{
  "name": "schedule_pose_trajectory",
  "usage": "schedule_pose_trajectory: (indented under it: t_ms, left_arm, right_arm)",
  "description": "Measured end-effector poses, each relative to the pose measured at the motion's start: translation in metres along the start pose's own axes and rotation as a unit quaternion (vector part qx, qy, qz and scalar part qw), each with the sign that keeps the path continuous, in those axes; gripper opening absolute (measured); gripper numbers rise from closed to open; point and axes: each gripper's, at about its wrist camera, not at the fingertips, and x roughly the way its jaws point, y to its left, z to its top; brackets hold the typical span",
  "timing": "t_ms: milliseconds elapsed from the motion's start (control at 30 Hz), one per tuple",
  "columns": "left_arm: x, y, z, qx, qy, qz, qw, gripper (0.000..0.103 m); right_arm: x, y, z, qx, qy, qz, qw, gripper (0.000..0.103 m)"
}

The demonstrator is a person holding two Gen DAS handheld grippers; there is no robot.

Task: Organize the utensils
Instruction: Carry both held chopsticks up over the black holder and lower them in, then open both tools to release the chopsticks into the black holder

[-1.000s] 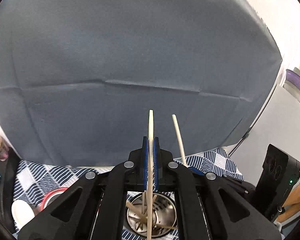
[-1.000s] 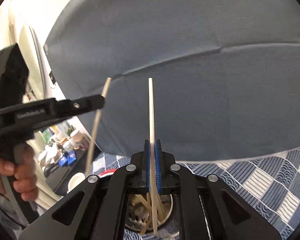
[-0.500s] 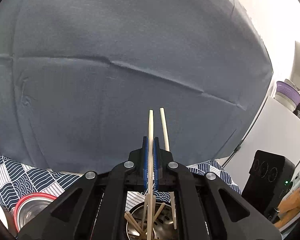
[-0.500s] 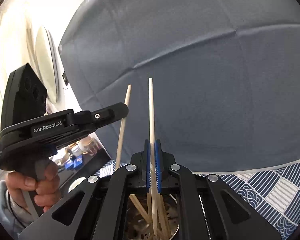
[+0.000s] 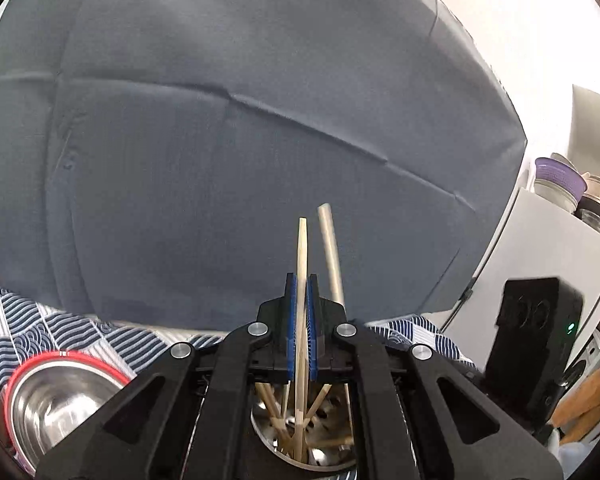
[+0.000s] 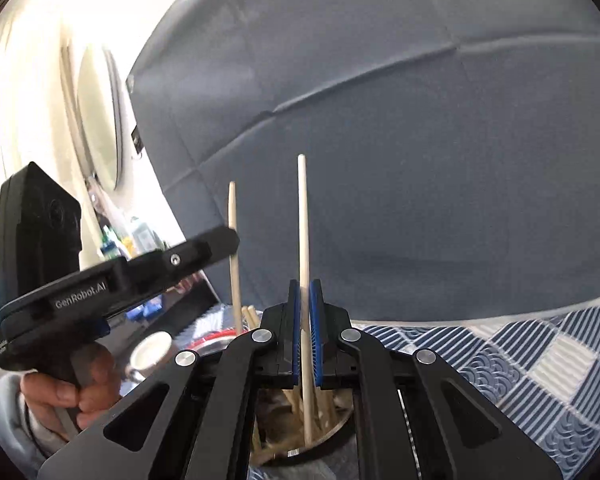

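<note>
My left gripper is shut on a pale wooden chopstick held upright, its lower end down among several chopsticks in a round metal holder. My right gripper is shut on a second upright chopstick, whose lower end also reaches into the holder. That second chopstick stands just right of my left pads in the left wrist view. In the right wrist view the left gripper sits close on the left with its chopstick.
A red-rimmed steel bowl sits left of the holder on a blue patterned cloth. A grey fabric backdrop fills the rear. A white cabinet with a purple container stands right. A white cup and a person's hand are at left.
Both grippers have sunk toward the holder and drawn closer together. The held chopsticks' lower ends now sit deeper among the sticks in the holder.
</note>
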Motion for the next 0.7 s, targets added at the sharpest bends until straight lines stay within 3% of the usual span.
schedule_pose_trajectory:
  t_ms: [267, 500, 567, 633, 667, 700]
  left_arm:
    - [-0.017, -0.008, -0.018, 0.022, 0.026, 0.012, 0.9994, 0.005]
    - [-0.026, -0.008, -0.023, 0.029, 0.052, 0.036, 0.9976, 0.006]
    - [-0.031, -0.004, -0.021, 0.022, 0.056, 0.050, 0.9969, 0.016]
    - [-0.037, 0.000, -0.019, 0.015, 0.054, 0.060, 0.9966, 0.038]
    - [-0.041, 0.002, -0.017, 0.011, 0.053, 0.070, 0.9961, 0.044]
    - [-0.044, 0.004, -0.016, 0.009, 0.053, 0.075, 0.9957, 0.057]
  right_arm:
    - [-0.027, 0.021, -0.020, -0.081, 0.023, -0.044, 0.995, 0.005]
    - [-0.038, 0.024, -0.026, -0.078, 0.037, -0.077, 0.993, 0.008]
    - [-0.044, 0.023, -0.023, -0.077, 0.038, -0.088, 0.992, 0.010]
    - [-0.049, 0.020, -0.018, -0.070, 0.036, -0.109, 0.991, 0.032]
    - [-0.053, 0.020, -0.016, -0.067, 0.032, -0.120, 0.990, 0.048]
    - [-0.056, 0.019, -0.014, -0.066, 0.030, -0.126, 0.989, 0.050]
